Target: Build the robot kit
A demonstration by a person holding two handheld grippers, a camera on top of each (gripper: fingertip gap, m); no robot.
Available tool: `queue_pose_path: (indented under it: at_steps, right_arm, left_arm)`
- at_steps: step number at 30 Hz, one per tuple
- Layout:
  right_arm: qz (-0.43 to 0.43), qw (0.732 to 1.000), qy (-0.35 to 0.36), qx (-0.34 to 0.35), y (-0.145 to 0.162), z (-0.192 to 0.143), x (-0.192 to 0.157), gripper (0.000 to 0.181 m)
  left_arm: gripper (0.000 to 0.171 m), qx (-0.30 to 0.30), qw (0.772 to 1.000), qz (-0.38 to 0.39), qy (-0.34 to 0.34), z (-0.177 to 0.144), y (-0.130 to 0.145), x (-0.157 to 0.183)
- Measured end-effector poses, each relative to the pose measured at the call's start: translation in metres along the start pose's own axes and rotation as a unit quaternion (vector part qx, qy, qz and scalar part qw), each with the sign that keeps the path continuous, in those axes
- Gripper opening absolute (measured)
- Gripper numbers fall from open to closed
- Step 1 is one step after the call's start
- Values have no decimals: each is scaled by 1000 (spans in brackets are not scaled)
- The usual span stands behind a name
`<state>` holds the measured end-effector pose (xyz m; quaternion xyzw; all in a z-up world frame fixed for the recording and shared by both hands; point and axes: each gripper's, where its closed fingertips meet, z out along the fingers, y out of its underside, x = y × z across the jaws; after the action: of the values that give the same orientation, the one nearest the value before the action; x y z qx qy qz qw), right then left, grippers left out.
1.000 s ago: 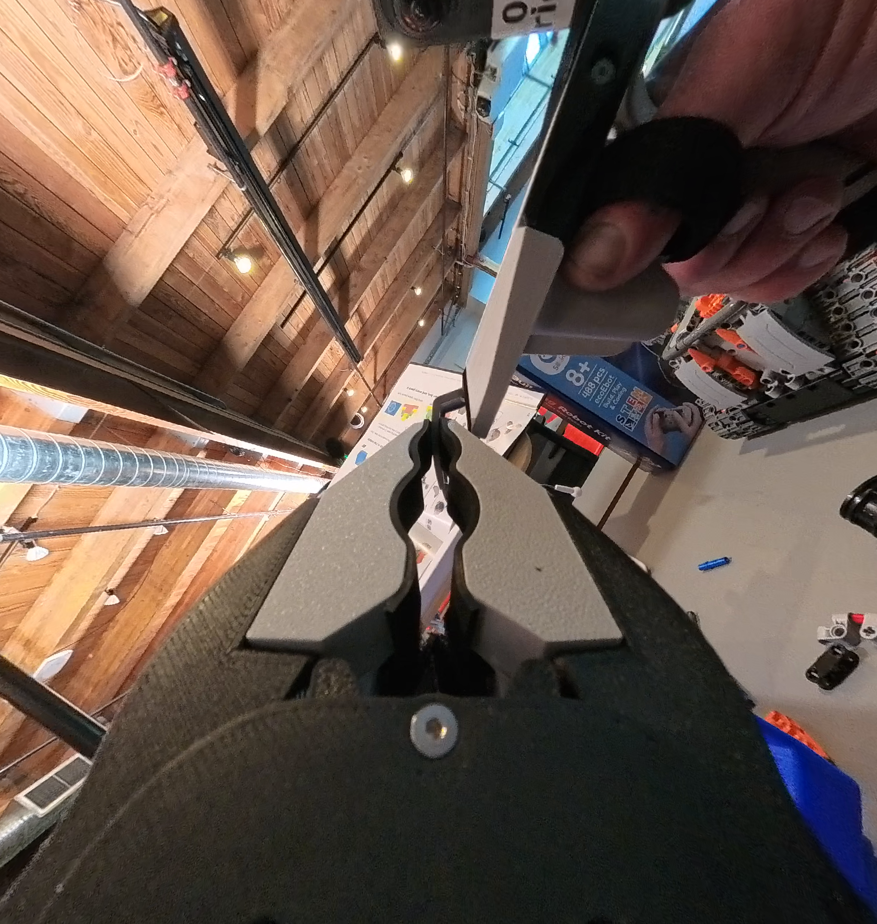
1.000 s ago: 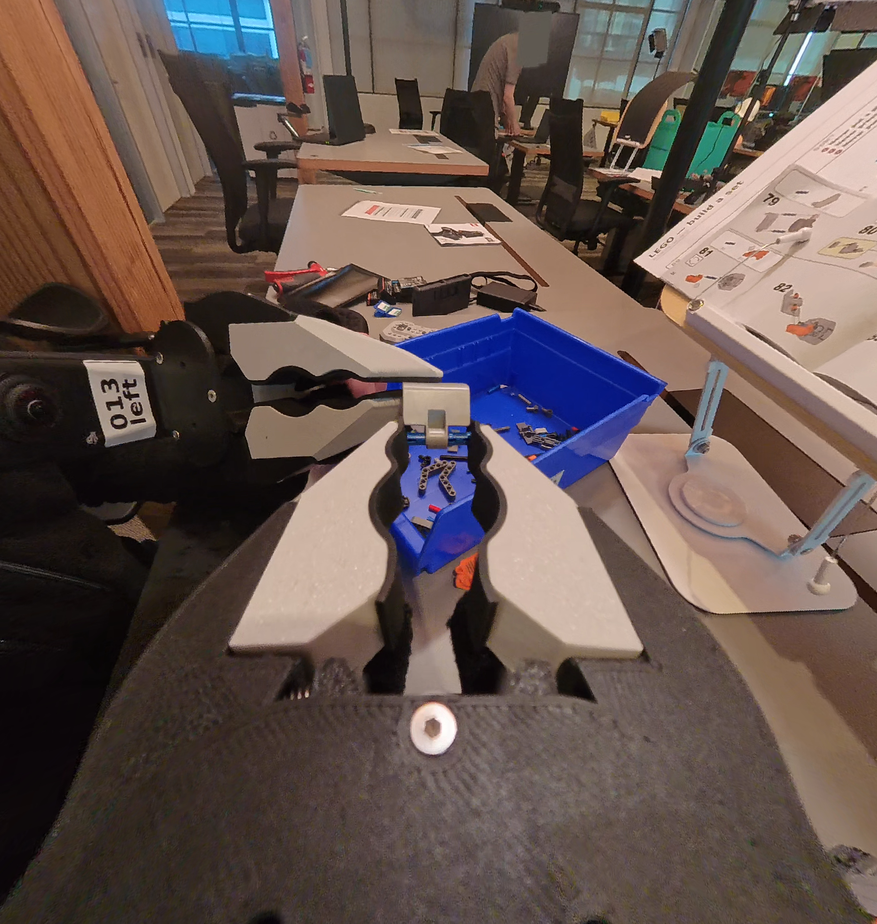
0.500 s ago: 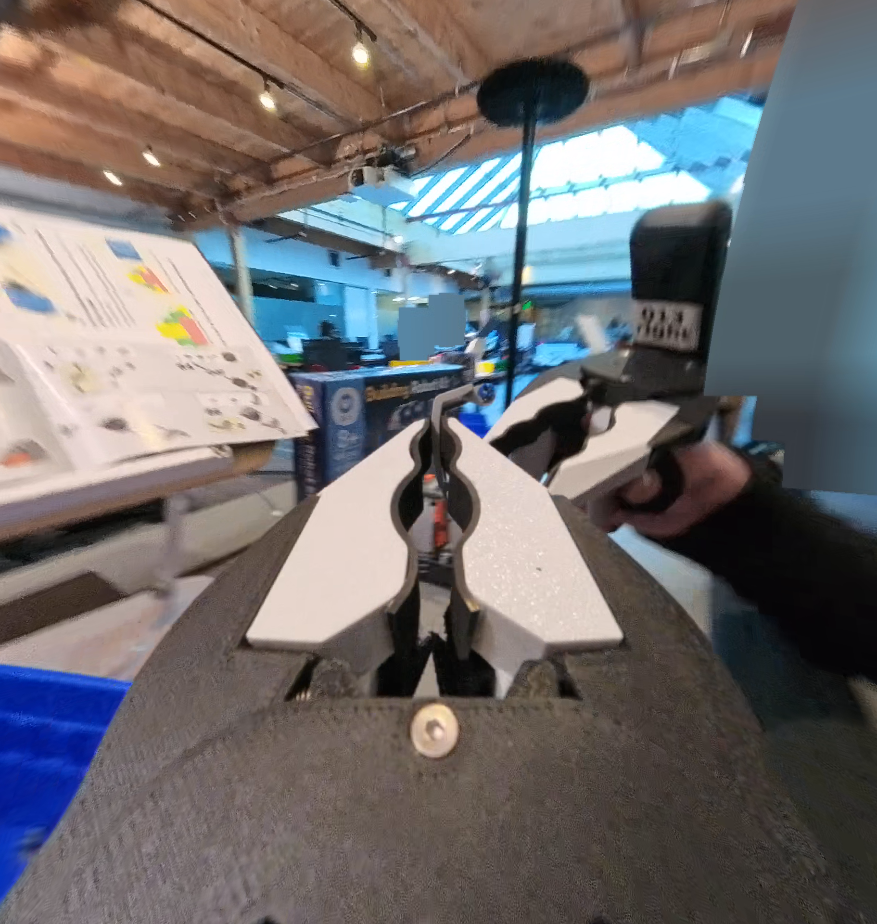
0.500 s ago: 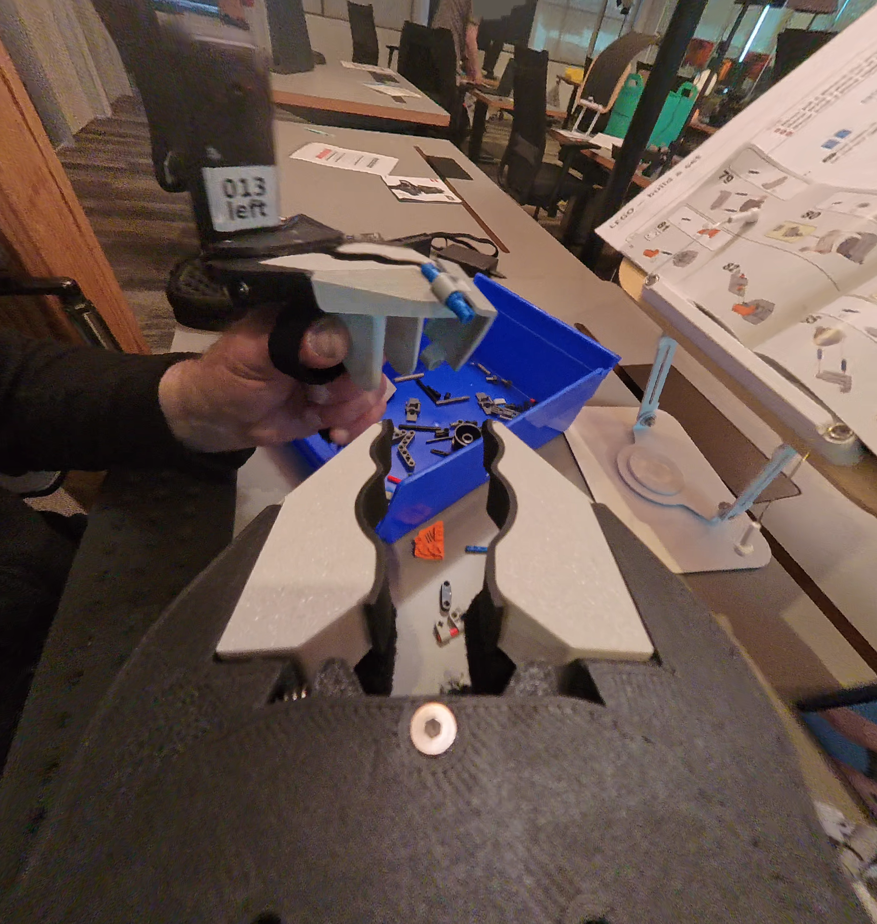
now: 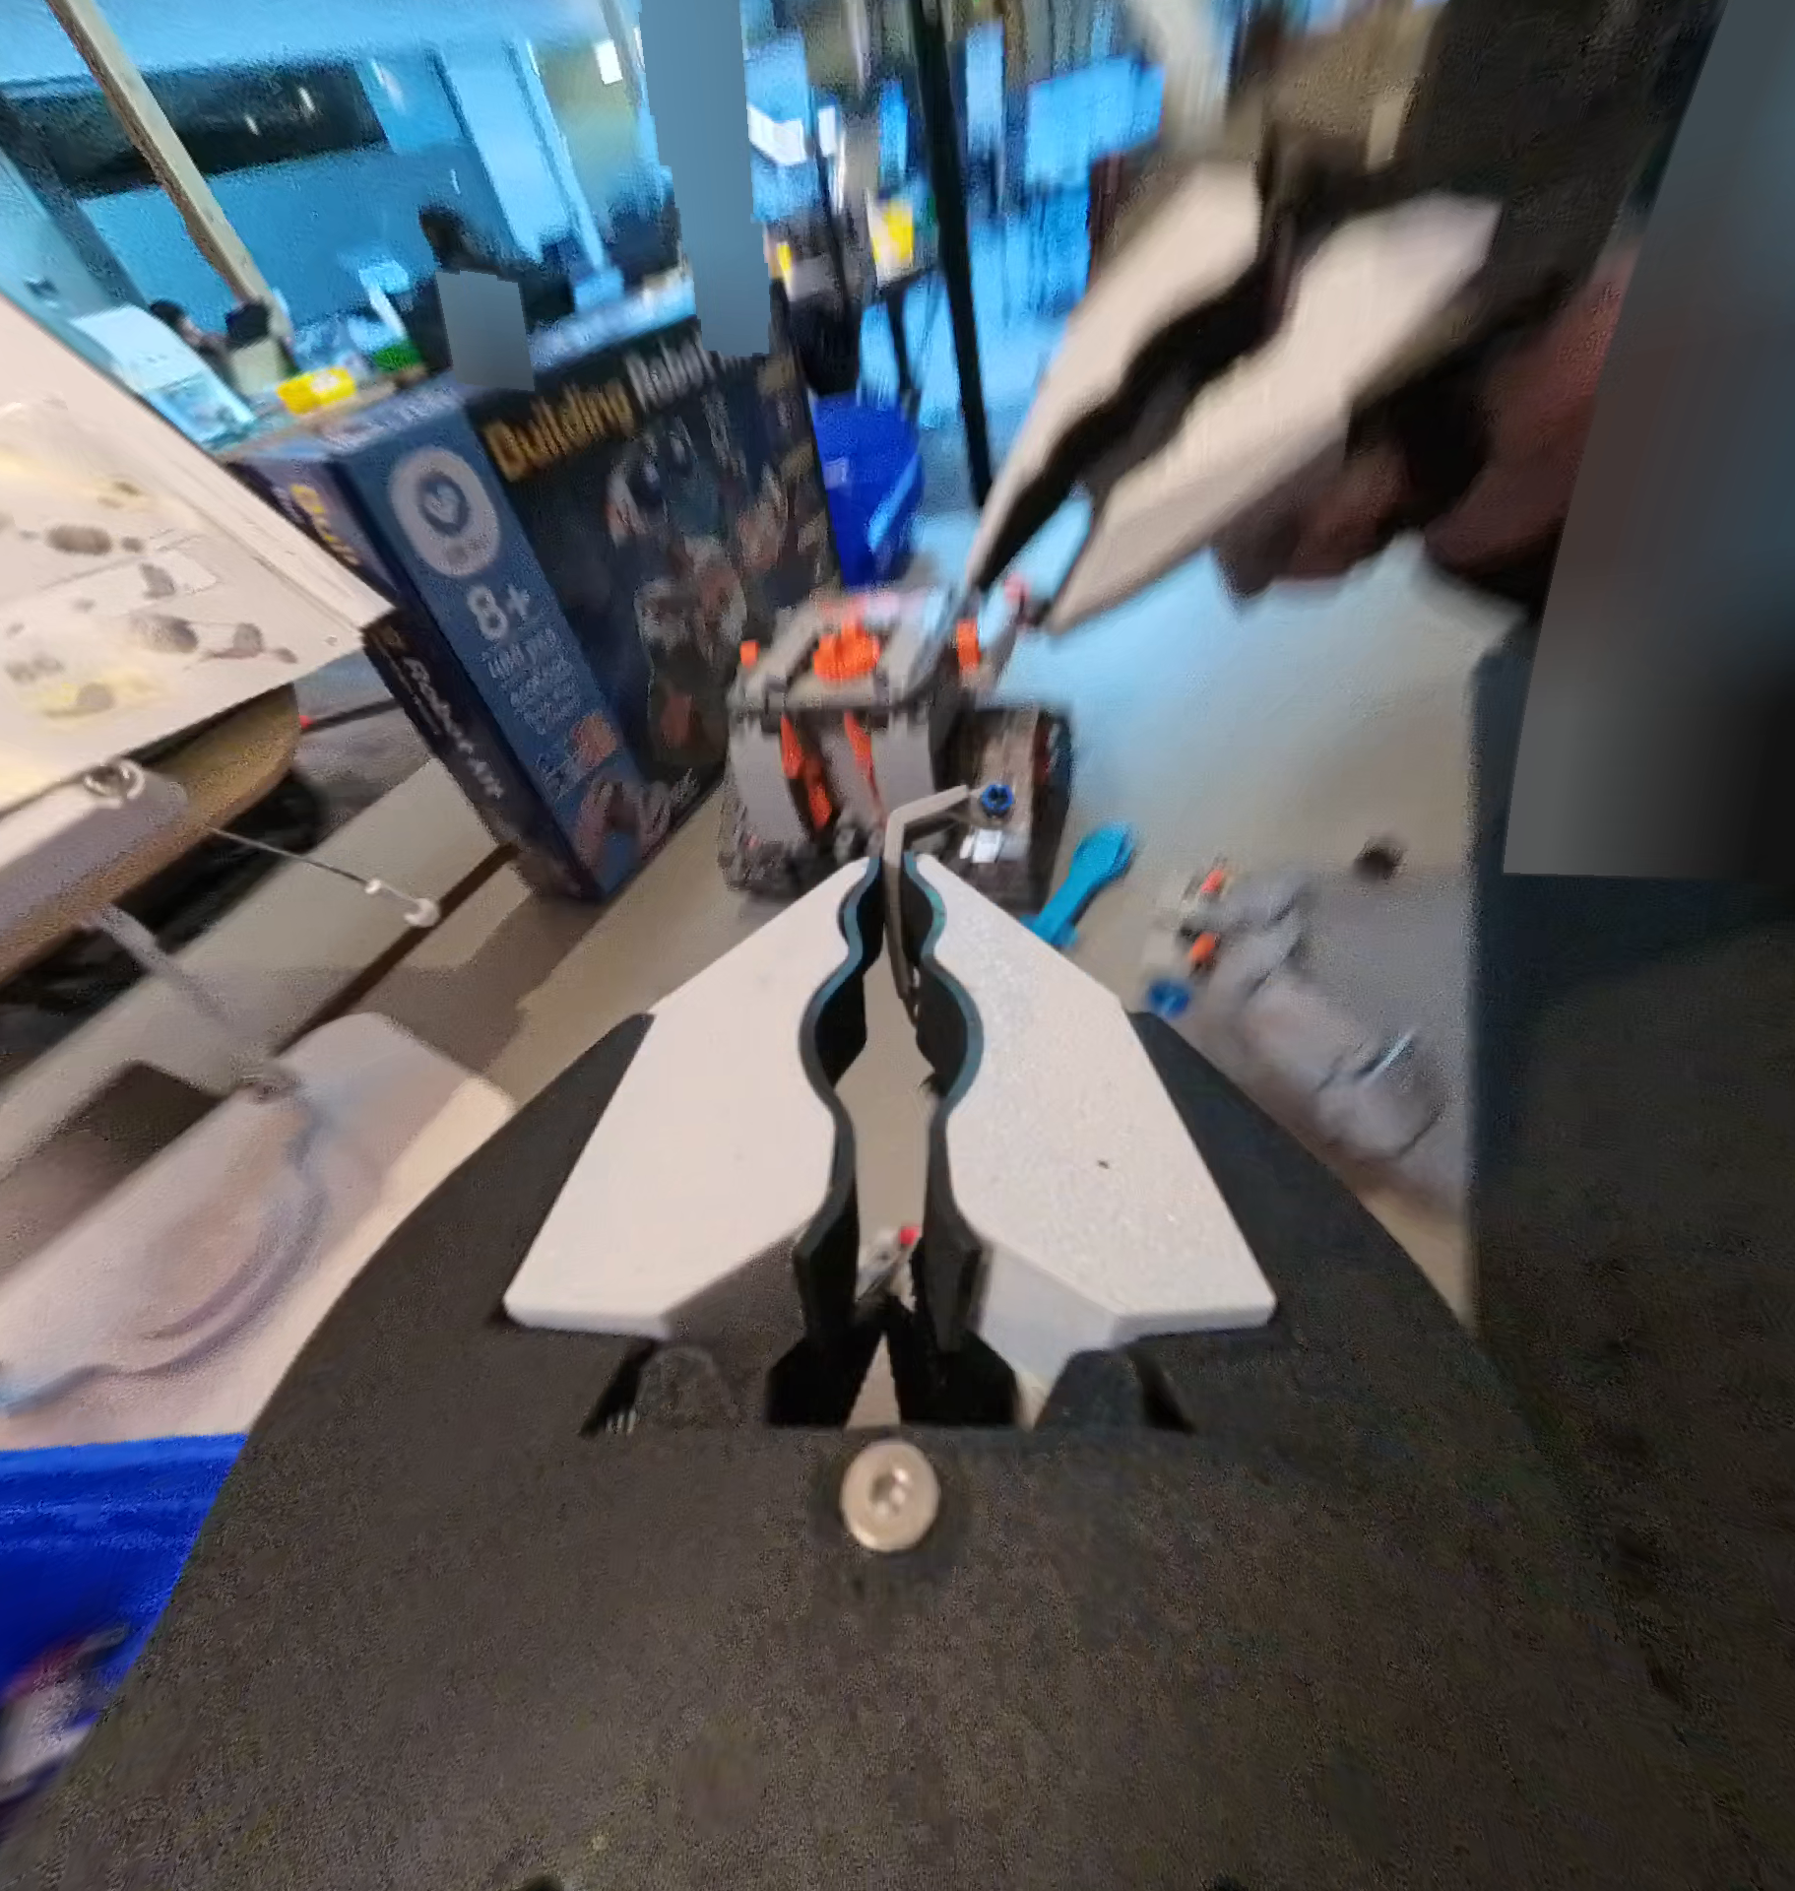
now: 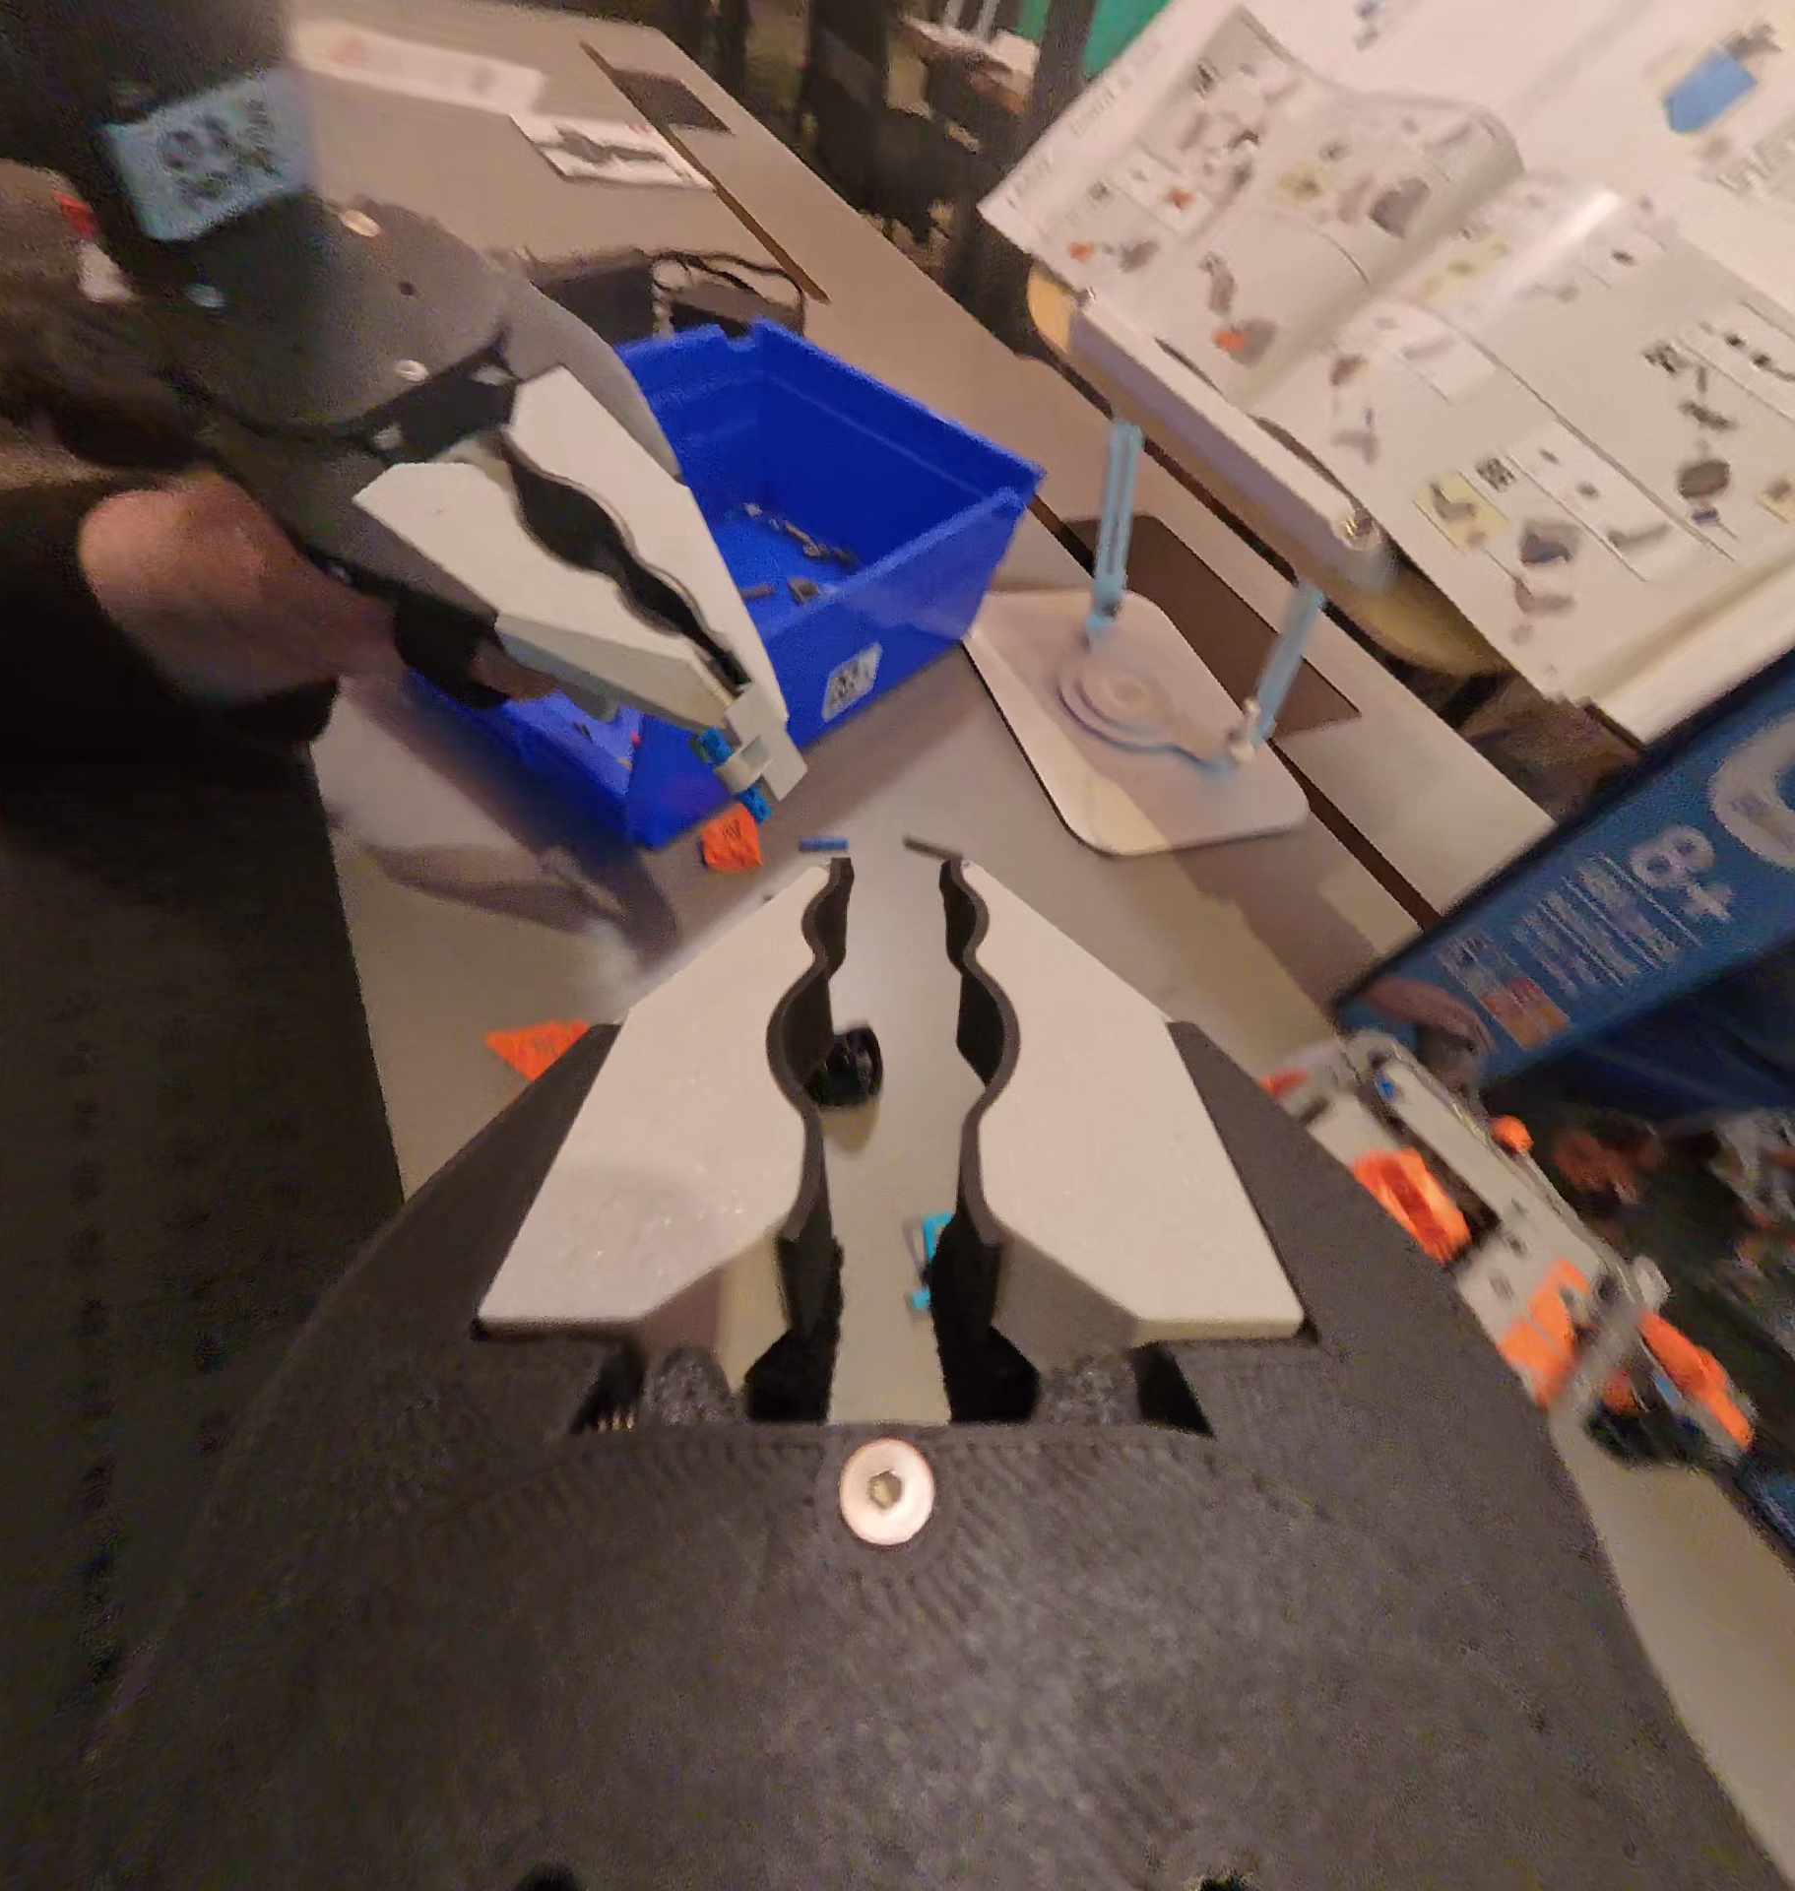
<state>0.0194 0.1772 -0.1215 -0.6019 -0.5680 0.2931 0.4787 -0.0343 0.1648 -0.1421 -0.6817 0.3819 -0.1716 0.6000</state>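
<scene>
My left gripper [image 5: 893, 870] is shut on a small grey angled piece [image 5: 924, 819] with a blue pin at its end. It also shows in the right wrist view [image 6: 739, 706], still holding the piece [image 6: 760, 757], in front of the blue bin [image 6: 821, 532]. My right gripper [image 6: 893, 870] is open and empty above the grey table, with a small black part [image 6: 852, 1064] lying below its fingers. In the left wrist view the right gripper [image 5: 1026, 583] is blurred, its tips just above a grey and orange brick model [image 5: 852, 696].
An instruction booklet on a stand [image 6: 1384, 256] is at the back right, with a dark blue kit box [image 5: 566, 634] beside the model. Orange bits [image 6: 729, 849] and a blue pin [image 6: 821, 844] lie near the bin. A blue tool [image 5: 1087, 870] and loose parts [image 5: 1231, 921] lie by the model. The tips of one gripper are about 7 cm away from the tips of the other.
The grey piece passed from my right gripper to my left; the right opened. My left gripper swung down from facing the ceiling toward the model. Both views have shifted toward the kit box.
</scene>
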Motion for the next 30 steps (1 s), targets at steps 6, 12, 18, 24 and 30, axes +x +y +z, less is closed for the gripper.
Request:
queue_pose_path:
  at_steps: [6,12,18,24,30]
  right_arm:
    - [-17,997,29,-69,51,-26,-3,11]
    - [-33,996,22,-85,71,-20,-17,10]
    - [-60,993,5,-101,71,-6,-25,12]
    - [-87,989,-16,-120,44,23,-22,13]
    - [-133,968,-59,-206,33,111,-17,17]
  left_arm:
    - [0,-191,936,291,-45,36,68,35]
    - [0,-261,877,402,-29,47,116,60]
    - [17,-281,873,399,2,42,135,70]
    - [28,-256,902,349,3,18,125,70]
    - [18,-217,923,316,-18,1,111,67]
